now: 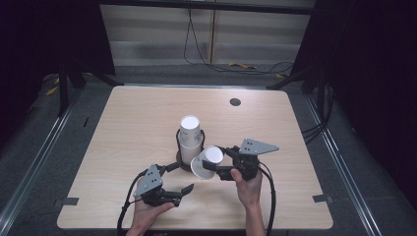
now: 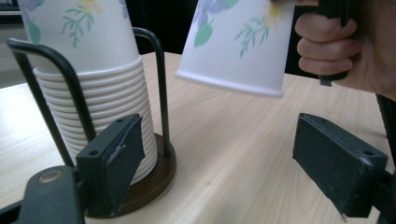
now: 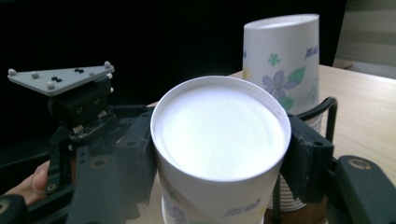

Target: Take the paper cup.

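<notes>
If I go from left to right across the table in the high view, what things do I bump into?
Left gripper with open jaws → stack of paper cups in its black wire holder → single paper cup gripped in the right gripper → hand that holds that gripper.

Wooden table [image 1: 147,118], dark grommet [image 1: 235,102]

Cup stack [image 1: 190,137] in holder [image 1: 184,164] mid-table [image 1: 123,128], held cup [image 1: 206,162] just right (tilted) — grippers nearer.
</notes>
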A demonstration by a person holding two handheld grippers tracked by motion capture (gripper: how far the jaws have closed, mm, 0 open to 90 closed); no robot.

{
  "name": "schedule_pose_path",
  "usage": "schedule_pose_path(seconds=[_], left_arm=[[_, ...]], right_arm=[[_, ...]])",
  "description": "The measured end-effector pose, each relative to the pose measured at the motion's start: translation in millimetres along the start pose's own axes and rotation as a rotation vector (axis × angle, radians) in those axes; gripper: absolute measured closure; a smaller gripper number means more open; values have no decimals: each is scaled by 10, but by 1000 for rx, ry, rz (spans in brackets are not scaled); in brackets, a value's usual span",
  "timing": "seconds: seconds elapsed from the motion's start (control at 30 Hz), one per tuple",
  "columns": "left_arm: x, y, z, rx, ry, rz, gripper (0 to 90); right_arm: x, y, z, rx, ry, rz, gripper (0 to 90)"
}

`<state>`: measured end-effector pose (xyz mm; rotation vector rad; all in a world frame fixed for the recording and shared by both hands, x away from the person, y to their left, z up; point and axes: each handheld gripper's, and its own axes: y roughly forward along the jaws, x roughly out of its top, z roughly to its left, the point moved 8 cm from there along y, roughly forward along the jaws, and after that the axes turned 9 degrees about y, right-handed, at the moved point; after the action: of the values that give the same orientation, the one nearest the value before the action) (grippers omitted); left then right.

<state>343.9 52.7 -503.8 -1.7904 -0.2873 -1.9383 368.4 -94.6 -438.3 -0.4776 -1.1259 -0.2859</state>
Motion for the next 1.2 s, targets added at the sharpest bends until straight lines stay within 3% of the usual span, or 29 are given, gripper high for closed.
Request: schedule_pose_path(seconds=[0.43, 0.67, 0.77, 0.93, 1.2], left_arm=[[8, 100, -78, -31, 17, -7, 173], [-23, 166, -109, -45, 34, -11, 180], [-39, 169, -118, -36, 25, -38, 214], [-93, 163, -92, -48, -8, -44, 236], [-92, 176, -87, -48, 10, -52, 222]], right_arm=[[-200, 155, 119, 50, 8, 61, 367], [-306, 246, 143, 86, 35, 62, 367], [-317, 282, 167, 106, 40, 60, 367], [-334, 318, 154, 99, 48, 66, 364], [-339, 337, 156, 107, 53, 59, 362]])
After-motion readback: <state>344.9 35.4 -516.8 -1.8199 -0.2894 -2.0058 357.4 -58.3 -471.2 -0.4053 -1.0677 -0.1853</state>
